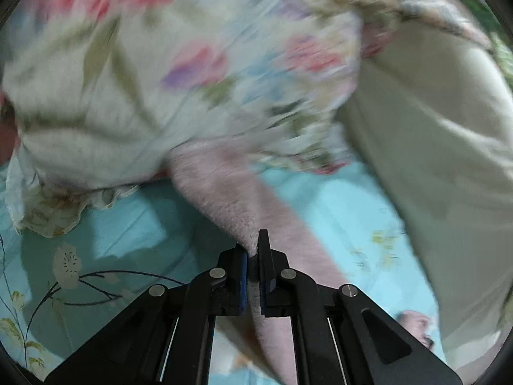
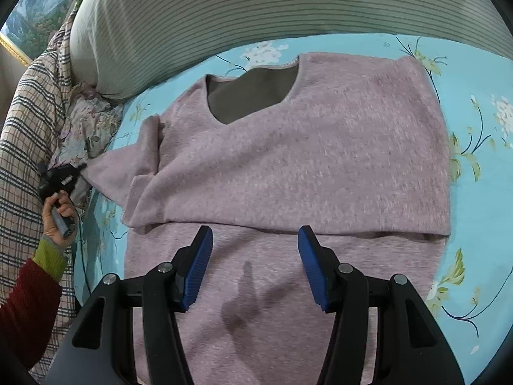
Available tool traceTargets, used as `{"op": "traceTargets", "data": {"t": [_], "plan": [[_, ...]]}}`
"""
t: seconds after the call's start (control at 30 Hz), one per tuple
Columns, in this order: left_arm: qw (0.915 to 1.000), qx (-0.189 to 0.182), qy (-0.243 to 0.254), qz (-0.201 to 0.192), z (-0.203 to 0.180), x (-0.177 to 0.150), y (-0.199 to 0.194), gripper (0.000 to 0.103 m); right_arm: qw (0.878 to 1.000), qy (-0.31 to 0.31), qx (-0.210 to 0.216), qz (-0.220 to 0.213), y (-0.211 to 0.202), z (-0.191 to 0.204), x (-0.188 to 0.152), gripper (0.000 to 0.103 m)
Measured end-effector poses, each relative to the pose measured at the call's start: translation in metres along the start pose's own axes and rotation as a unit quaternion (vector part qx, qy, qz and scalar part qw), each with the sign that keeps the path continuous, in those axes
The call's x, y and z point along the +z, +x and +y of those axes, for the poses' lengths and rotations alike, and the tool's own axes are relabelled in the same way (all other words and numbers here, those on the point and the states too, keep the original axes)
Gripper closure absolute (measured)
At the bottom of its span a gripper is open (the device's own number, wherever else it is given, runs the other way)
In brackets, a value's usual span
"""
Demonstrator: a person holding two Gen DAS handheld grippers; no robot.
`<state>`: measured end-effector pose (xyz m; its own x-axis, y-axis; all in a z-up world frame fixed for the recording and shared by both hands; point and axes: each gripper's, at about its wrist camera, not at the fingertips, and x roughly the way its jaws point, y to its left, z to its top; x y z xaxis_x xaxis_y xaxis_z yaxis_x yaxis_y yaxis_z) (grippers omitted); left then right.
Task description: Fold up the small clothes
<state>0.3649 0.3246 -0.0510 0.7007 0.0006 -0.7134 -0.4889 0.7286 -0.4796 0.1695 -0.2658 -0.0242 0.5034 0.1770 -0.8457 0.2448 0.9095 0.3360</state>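
A fuzzy mauve-pink sweater point(image 2: 304, 160) lies flat on the turquoise floral bedsheet point(image 2: 474, 218), neckline toward the far side, its right half folded over. My right gripper point(image 2: 255, 240) is open and empty just above the sweater's lower part. My left gripper point(image 1: 253, 250) is shut on the sweater's left sleeve point(image 1: 224, 192) and holds its end. In the right wrist view the left gripper point(image 2: 61, 179) shows at the far left, in a hand, at the sleeve tip. The left wrist view is motion-blurred.
A floral quilt point(image 1: 160, 73) and a cream cloth point(image 1: 433, 160) lie beyond the sleeve. A striped grey pillow point(image 2: 256, 9) sits at the head of the bed. A plaid blanket point(image 2: 29, 122) is bunched along the left edge.
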Motion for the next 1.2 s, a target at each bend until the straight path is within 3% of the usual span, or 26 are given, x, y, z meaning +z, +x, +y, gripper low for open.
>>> {"op": "traceTargets", "data": {"t": [0.17, 0.3, 0.4, 0.5, 0.63, 0.67, 0.77, 0.97, 1.03, 1.13, 1.2], "plan": [[0.9933, -0.093, 0.049, -0.047, -0.073, 0.006, -0.058, 0.1, 1.0, 0.006, 0.012, -0.014, -0.011, 0.0, 0.002, 0.046], [0.9772, -0.183, 0.093, -0.056, -0.142, -0.013, -0.1, 0.1, 0.999, 0.018, 0.019, -0.03, -0.023, -0.004, 0.0, 0.046], [0.9575, -0.246, 0.147, -0.033, -0.196, -0.055, -0.126, 0.1, 0.998, 0.03, 0.02, -0.044, -0.033, -0.012, 0.0, 0.046], [0.9324, -0.293, 0.211, 0.021, -0.256, -0.122, -0.124, 0.1, 0.997, 0.053, 0.02, -0.062, -0.045, -0.027, -0.001, 0.046], [0.906, -0.311, 0.269, 0.101, -0.307, -0.213, -0.102, 0.1, 0.993, 0.085, 0.015, -0.081, -0.061, -0.052, -0.004, 0.046], [0.9076, -0.295, 0.272, 0.124, -0.316, -0.234, -0.099, 0.1, 0.992, 0.091, 0.012, -0.084, -0.065, -0.058, -0.004, 0.046], [0.895, -0.272, 0.313, 0.164, -0.338, -0.294, -0.066, 0.1, 0.99, 0.11, 0.009, -0.092, -0.073, -0.075, -0.006, 0.046], [0.8741, -0.228, 0.361, 0.231, -0.35, -0.363, 0.001, 0.099, 0.989, 0.117, 0.003, -0.094, -0.074, -0.092, -0.003, 0.046], [0.8686, -0.212, 0.373, 0.248, -0.342, -0.378, 0.007, 0.097, 0.99, 0.11, 0.004, -0.091, -0.071, -0.091, -0.001, 0.046], [0.865, -0.209, 0.372, 0.264, -0.33, -0.385, 0.005, 0.083, 0.992, 0.095, 0.007, -0.083, -0.062, -0.084, 0.004, 0.046], [0.8678, -0.209, 0.366, 0.262, -0.316, -0.381, -0.009, 0.062, 0.994, 0.081, 0.007, -0.076, -0.052, -0.077, 0.008, 0.046]]}}
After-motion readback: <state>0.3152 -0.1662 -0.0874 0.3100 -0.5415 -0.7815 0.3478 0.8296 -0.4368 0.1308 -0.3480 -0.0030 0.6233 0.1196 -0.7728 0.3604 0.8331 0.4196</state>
